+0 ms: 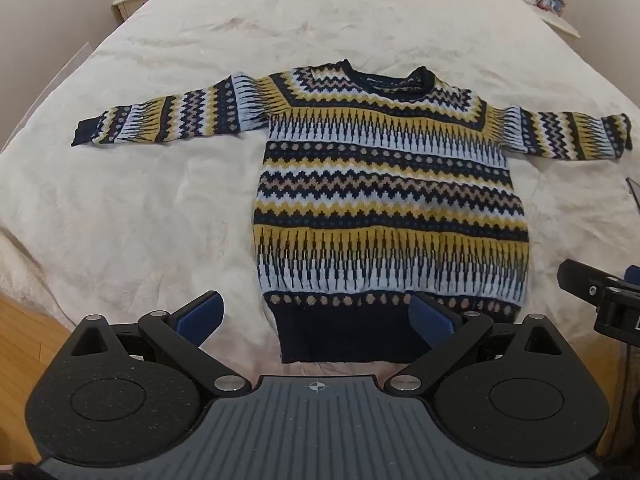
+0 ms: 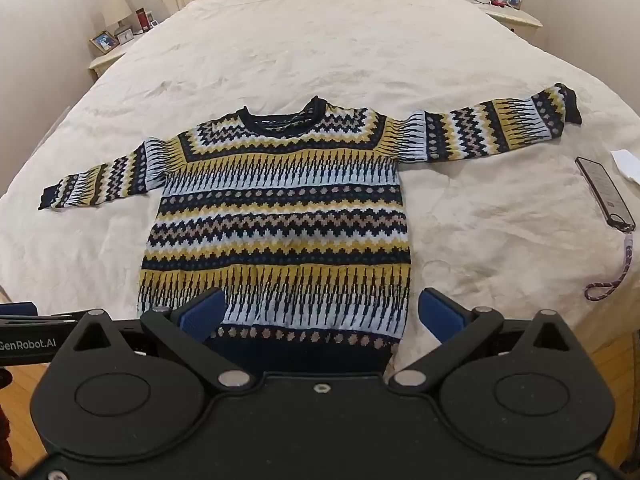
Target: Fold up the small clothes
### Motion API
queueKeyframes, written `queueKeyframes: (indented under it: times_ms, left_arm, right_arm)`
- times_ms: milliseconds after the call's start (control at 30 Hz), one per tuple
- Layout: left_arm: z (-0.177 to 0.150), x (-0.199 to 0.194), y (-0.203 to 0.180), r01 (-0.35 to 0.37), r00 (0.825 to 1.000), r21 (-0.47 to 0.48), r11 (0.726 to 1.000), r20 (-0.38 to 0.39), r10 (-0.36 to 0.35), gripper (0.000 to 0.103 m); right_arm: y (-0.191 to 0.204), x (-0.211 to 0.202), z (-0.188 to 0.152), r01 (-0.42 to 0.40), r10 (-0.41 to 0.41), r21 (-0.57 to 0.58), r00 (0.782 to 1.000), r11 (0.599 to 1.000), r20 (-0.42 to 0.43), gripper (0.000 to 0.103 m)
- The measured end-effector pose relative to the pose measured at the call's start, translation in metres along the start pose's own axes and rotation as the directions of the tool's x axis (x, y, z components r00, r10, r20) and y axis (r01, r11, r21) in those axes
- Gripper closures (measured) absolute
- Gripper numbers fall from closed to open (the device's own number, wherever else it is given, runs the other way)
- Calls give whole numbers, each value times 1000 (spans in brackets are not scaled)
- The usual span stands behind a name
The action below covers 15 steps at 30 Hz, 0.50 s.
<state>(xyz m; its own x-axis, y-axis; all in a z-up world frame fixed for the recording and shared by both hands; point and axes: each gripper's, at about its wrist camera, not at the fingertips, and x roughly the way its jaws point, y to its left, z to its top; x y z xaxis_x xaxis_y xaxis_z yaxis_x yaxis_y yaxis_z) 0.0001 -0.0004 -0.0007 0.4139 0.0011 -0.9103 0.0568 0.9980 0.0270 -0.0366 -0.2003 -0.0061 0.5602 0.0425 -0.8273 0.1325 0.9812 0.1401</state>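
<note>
**A:** On the cream quilted bed (image 2: 320,40), your navy, mustard and pale-blue zigzag-patterned knit sweater (image 2: 276,216) lies flat, front up, neckline away from you, both sleeves stretched out to the sides. Its dark ribbed hem (image 1: 344,336) sits nearest you, at the foot edge of the bed.

**B:** How will it handle?

**A:** I judge it soft and floppy, thick for its size, with some weight. The knit looks grippy rather than slippery, so it should drag the bedcover a little instead of sliding. It will sag between two hold points, and the yarn may snag on a pad edge.

**B:** Where do you take hold?

**A:** Try the navy cuff of the left sleeve (image 1: 82,132) or of the right sleeve (image 2: 570,104); those bands look denser and should pinch cleanly. The hem corners are a second choice. Pinch both layers, or you lift only the front.

**B:** And your tools?

**A:** Your left hand-held gripper (image 1: 316,316) is spread wide, holding nothing, its blue textured pads (image 1: 200,316) straddling the hem's left part. Your right hand-held gripper (image 2: 322,314) is likewise spread and empty, hanging over the hem.

**B:** Anything nearby?

**A:** A dark slim phone with a braided wrist strap (image 2: 604,196) lies on the bed to the right, well apart from the sweater's body but near the right sleeve's path.
</note>
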Motion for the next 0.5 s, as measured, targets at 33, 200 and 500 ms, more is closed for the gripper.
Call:
queueKeyframes:
  times_ms: [33, 200, 500]
  left_arm:
    - [0, 1, 0, 0, 1000, 0, 1000, -2, 0, 2]
    - [-1, 3, -2, 0, 1000, -2, 1000, -10, 0, 2]
    - [-1, 6, -2, 0, 1000, 5, 1000, -12, 0, 2]
  right_arm:
    - [0, 0, 0, -2, 2, -1, 1000, 1000, -1, 1]
    - [1, 1, 0, -2, 2, -3, 1000, 1000, -6, 1]
    - [1, 5, 0, -5, 5, -5, 1000, 1000, -15, 1]
